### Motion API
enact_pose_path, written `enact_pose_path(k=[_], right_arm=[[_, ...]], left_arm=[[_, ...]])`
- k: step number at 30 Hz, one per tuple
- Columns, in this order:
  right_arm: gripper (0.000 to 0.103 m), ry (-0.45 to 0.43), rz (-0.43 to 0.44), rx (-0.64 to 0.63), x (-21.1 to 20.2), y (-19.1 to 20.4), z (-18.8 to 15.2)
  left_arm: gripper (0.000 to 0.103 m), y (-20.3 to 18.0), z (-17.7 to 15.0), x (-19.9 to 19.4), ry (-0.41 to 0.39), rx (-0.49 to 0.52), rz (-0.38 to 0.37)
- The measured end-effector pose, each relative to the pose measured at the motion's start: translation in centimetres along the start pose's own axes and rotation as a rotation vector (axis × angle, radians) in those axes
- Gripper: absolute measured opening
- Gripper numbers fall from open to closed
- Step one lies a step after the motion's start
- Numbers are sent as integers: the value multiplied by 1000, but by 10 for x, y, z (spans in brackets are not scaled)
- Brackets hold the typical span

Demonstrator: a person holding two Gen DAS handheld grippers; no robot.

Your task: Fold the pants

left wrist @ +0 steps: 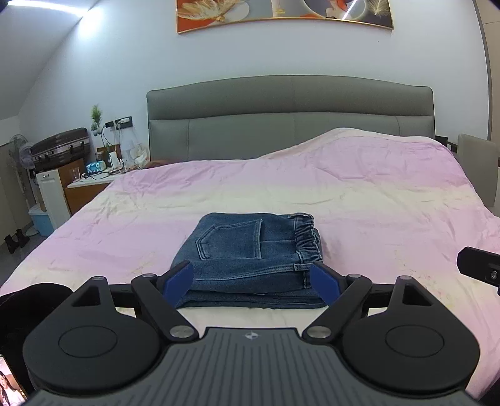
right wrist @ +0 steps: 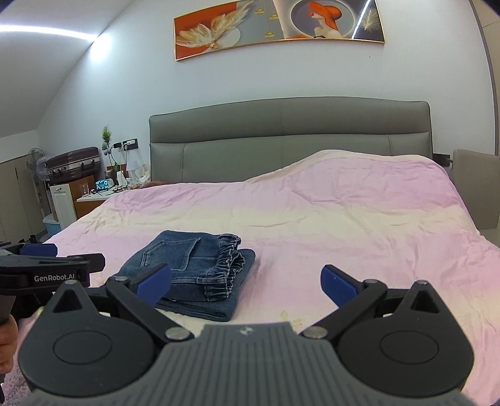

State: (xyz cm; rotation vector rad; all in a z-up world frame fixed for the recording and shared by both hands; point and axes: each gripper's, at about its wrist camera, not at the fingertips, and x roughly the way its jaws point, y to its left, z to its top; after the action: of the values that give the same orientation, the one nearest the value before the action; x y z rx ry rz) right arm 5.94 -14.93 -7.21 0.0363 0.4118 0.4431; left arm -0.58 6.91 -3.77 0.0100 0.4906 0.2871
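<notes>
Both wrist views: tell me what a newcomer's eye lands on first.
The folded blue jeans stand out, a compact stack on the near part of the pink bedspread. The left gripper and the right gripper both hang open before them, holding nothing. Behind, a grey headboard sits under an orange-framed painting.

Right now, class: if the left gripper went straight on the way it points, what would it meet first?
Probably the folded jeans, lying on the bed between the open left gripper fingers; depth is hard to judge.

Legible text: "GenRobot.AI", white lettering on the black side of the left tool [right wrist: 40,250], left of the right tool.
</notes>
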Motion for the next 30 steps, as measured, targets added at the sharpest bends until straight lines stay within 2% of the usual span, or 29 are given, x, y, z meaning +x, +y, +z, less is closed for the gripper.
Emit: enact_pose_path(k=[8, 30], right_arm=[[98, 14, -22, 22, 6, -5, -4], [98, -3, -15, 29, -7, -2, -5]], left_arm=[[99, -8, -4, 5, 49, 19, -20], [99, -12, 2, -2, 37, 39, -28]])
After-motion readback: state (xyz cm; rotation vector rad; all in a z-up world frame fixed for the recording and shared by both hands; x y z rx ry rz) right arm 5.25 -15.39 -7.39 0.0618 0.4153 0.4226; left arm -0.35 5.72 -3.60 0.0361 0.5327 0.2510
